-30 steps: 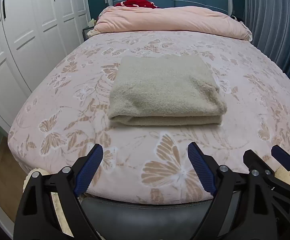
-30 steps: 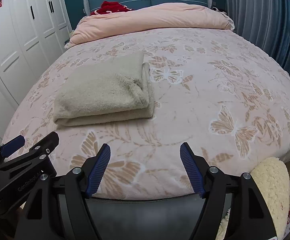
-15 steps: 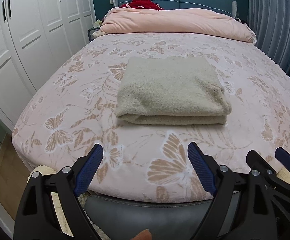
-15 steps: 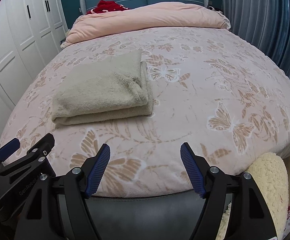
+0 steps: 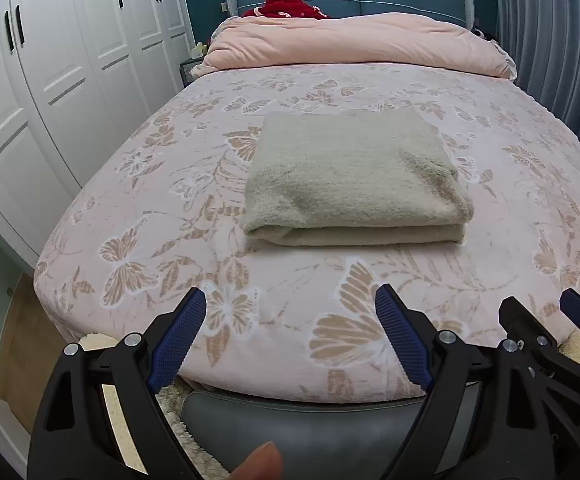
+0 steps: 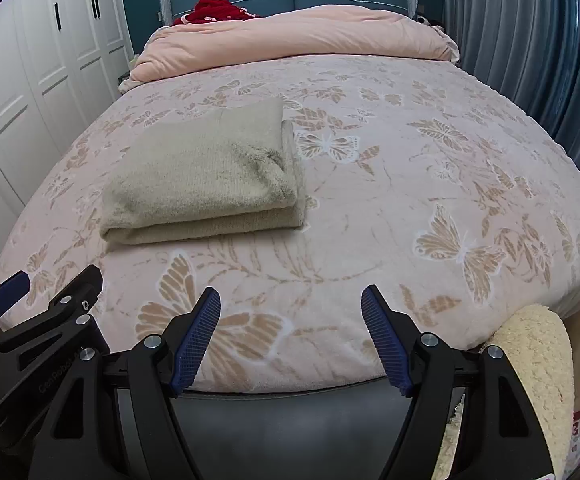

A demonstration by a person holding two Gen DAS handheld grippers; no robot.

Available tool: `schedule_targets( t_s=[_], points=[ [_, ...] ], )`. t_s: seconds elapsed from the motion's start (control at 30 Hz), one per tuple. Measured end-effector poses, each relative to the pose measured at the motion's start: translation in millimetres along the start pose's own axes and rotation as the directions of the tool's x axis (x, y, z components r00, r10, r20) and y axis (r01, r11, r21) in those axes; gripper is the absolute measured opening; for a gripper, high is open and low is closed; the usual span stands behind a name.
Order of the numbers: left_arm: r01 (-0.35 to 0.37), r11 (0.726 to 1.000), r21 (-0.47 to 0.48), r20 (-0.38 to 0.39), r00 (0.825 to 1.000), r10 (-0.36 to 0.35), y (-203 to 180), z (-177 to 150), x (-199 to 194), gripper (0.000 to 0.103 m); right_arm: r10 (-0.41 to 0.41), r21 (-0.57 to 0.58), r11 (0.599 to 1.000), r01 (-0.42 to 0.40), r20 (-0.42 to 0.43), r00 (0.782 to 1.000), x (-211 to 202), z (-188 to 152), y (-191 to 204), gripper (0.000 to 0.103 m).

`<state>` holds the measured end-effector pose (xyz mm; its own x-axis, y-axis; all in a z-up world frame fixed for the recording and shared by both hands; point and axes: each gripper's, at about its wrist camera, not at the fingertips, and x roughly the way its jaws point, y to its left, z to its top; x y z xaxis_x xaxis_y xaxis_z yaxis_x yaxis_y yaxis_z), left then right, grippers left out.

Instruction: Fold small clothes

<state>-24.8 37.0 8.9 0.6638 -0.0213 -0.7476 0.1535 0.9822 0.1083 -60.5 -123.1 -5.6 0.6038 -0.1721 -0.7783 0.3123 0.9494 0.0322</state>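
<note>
1. Folded beige knit garment (image 5: 353,180) is seen at the centre of the left wrist view, laid flat on the butterfly-patterned bedspread (image 5: 138,184); its layers are stacked, with the fuzzy folded edge turned toward the lower frame.
2. Left gripper (image 5: 290,336) is shown released at the lower edge, nothing caught between its blue pads, well apart from the garment.
3. In the right wrist view the garment (image 6: 202,176) is placed left of centre.
4. Right gripper (image 6: 290,336) is likewise held released and empty; a pink duvet (image 6: 290,40) is bunched at the top.
</note>
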Motion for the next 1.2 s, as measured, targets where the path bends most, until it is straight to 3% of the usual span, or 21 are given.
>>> schedule_targets(
  t_s=[1.2],
  points=[
    [-0.007, 1.0, 0.002, -0.021, 1.0, 0.007, 3.4, -3.0, 5.1, 0.08, -0.006, -0.004, 1.0, 0.006, -0.008, 1.0, 1.3, -2.2, 4.8, 0.072]
  ],
)
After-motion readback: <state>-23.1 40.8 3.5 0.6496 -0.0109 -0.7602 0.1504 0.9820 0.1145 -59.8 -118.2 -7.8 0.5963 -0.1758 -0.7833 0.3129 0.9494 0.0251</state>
